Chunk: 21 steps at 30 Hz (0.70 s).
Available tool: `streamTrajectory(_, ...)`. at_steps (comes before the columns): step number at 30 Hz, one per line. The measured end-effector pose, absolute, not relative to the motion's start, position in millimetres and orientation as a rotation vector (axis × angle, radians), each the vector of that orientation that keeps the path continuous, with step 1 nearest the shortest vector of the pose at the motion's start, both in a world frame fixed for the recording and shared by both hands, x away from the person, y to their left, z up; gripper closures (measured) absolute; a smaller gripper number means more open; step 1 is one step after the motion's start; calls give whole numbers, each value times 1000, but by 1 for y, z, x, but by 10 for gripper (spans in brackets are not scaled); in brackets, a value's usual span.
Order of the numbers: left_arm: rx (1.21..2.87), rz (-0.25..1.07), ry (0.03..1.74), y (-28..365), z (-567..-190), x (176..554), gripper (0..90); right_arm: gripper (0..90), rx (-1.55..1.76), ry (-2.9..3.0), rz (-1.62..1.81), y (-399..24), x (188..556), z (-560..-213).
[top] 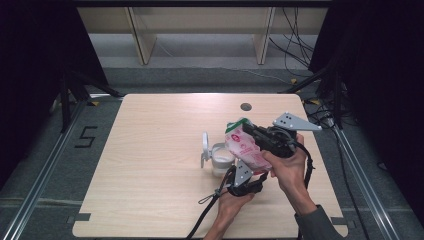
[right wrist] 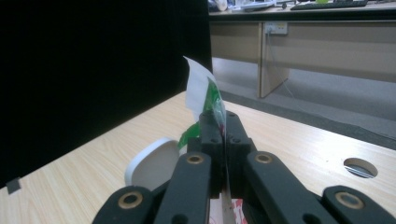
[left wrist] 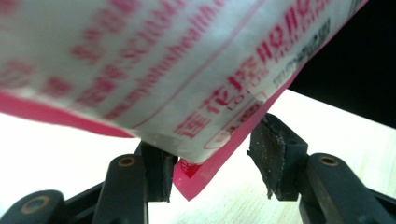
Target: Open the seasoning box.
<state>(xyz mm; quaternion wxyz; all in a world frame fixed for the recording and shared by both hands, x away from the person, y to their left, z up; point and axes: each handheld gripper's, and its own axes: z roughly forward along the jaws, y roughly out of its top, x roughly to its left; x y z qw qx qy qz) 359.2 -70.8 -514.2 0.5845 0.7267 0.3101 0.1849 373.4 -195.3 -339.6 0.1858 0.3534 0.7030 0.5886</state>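
Note:
A white pouch [top: 244, 147] with pink print and a green top hangs tilted above the table's right half. My right gripper [top: 248, 129] is shut on the pouch's top edge [right wrist: 201, 88], with the film pinched between its jaws [right wrist: 223, 119]. In the left gripper view the pouch's lower corner [left wrist: 191, 179] hangs between the two pads. My left gripper [left wrist: 212, 158] is open below it, and the right pad [left wrist: 268, 149] stands clear of the film. In the high view the left gripper [top: 255, 176] sits just under the pouch. A small clear jar [top: 221, 159] with its white lid [top: 205, 145] swung up stands to the pouch's left.
The pale wooden table [top: 150, 150] has a round cable hole [top: 245, 106] near its far edge. Cables trail from both grippers toward the near edge. Dark curtains flank the table, and wooden furniture legs stand on the floor beyond it.

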Motion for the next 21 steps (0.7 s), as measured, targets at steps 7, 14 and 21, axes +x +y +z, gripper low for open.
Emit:
streamTrajectory(7, 1727, 438, 721, -65, -513, 357, 428, 900, 1009, 1928, 1721, -207, 366, -343)
streamTrajectory(14, 1732, 417, 724, -60, -514, 354, 367, 900, 1033, 1896, 1760, -215, 363, -352)
streamTrajectory(21, 1760, 410, 709, -56, -515, 351, 326, 900, 1056, 1876, 1793, -218, 362, -357)
